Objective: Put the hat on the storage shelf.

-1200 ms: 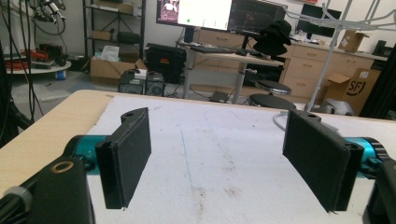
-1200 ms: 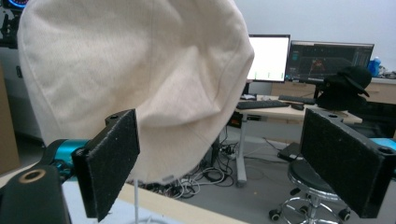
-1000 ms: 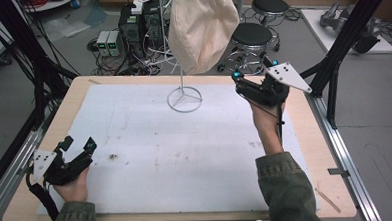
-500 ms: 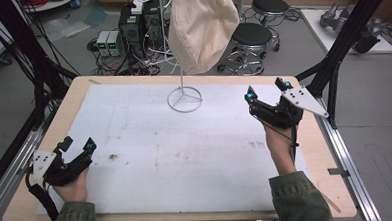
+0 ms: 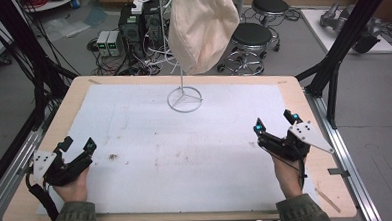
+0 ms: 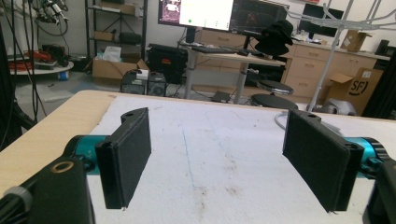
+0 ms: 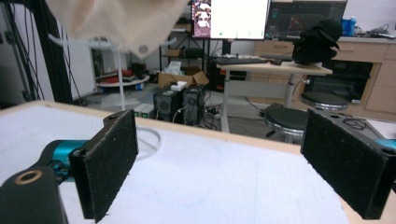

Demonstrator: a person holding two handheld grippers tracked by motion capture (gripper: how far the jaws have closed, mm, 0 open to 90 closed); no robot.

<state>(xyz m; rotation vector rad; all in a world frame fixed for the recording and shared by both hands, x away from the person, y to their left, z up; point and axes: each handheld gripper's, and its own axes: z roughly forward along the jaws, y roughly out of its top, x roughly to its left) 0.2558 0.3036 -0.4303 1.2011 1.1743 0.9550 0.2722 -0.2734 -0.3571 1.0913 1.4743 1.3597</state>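
The right gripper [image 5: 276, 123] had pulled back from beside the white wire stand [image 5: 184, 98] and sat low near the person's edge of the wooden table [image 5: 71, 96], jaws spread wide, holding nothing. The left gripper [image 5: 78, 144] hadn't budged at the near left corner, jaws wide apart and empty too. The cream fabric cap [image 5: 201, 27] hung soft and rumpled on the stand at the far middle, well apart from both grippers. A stained white foam sheet [image 5: 186, 151] covered the tabletop. The flat black jaw pads [image 7: 111, 163] looked coarse and spongy.
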